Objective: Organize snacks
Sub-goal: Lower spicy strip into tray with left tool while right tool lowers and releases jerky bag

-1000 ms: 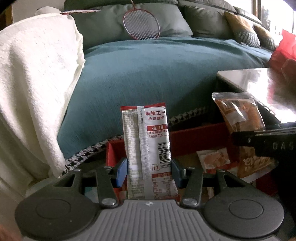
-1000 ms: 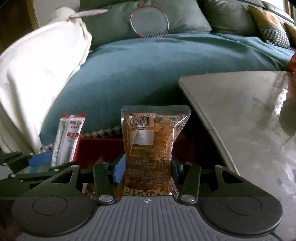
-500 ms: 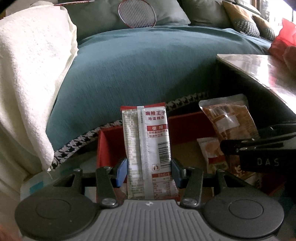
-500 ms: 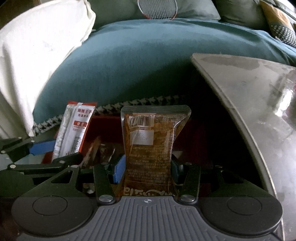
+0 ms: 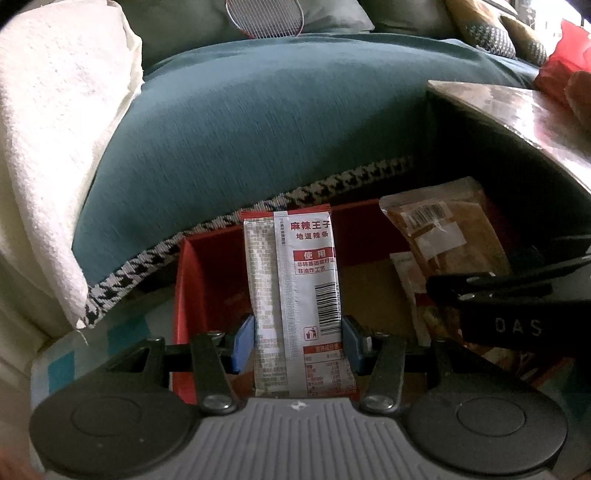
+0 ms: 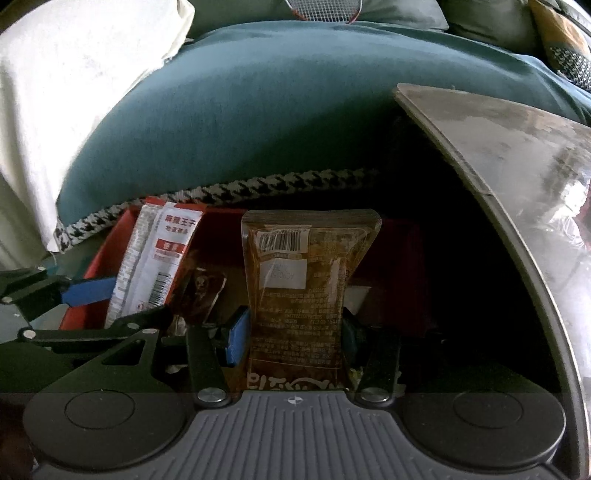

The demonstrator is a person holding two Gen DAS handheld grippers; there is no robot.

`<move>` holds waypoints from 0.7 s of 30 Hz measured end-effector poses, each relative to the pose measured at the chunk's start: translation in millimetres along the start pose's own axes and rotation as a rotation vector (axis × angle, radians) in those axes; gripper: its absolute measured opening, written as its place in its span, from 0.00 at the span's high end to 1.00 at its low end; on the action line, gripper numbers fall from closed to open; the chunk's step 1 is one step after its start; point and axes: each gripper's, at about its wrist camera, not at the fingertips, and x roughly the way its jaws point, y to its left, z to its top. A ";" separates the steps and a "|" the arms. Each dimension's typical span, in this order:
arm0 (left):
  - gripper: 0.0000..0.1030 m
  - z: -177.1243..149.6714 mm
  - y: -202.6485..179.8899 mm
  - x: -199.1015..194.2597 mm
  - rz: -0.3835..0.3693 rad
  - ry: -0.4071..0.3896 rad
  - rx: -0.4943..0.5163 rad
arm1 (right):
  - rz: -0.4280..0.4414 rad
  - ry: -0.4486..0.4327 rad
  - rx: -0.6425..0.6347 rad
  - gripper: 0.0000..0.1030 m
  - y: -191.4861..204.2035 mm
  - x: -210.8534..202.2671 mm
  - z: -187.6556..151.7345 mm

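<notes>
Gripping an upright silver-and-red foil snack sachet (image 5: 295,295), the left hand-held gripper (image 5: 297,341) hangs over the open red cardboard box (image 5: 184,295) directly below, while the right hand-held gripper (image 6: 293,341) alongside clamps an upright clear amber snack pouch (image 6: 303,288).

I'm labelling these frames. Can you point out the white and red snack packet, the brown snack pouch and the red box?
white and red snack packet (image 5: 295,295), left wrist view, middle of its printed back.
brown snack pouch (image 6: 299,295), right wrist view, centre below the white sticker.
red box (image 5: 207,280), left wrist view, inner left wall.

Home living room — teal-covered sofa (image 5: 280,122), cushions (image 5: 484,29), badminton racket (image 5: 266,18).
</notes>
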 end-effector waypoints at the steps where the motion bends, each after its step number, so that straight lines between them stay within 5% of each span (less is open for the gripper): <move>1: 0.58 -0.3 -0.1 1.0 0.000 0.003 0.001 | 0.000 0.002 -0.002 0.44 0.6 1.4 0.4; 15: 0.58 -2.5 -0.9 7.5 0.010 0.029 0.011 | -0.012 0.031 -0.030 0.41 6.0 11.4 -4.7; 21: 0.49 -0.8 2.6 3.8 0.021 0.033 0.004 | -0.017 0.026 -0.027 0.37 3.6 7.7 -4.7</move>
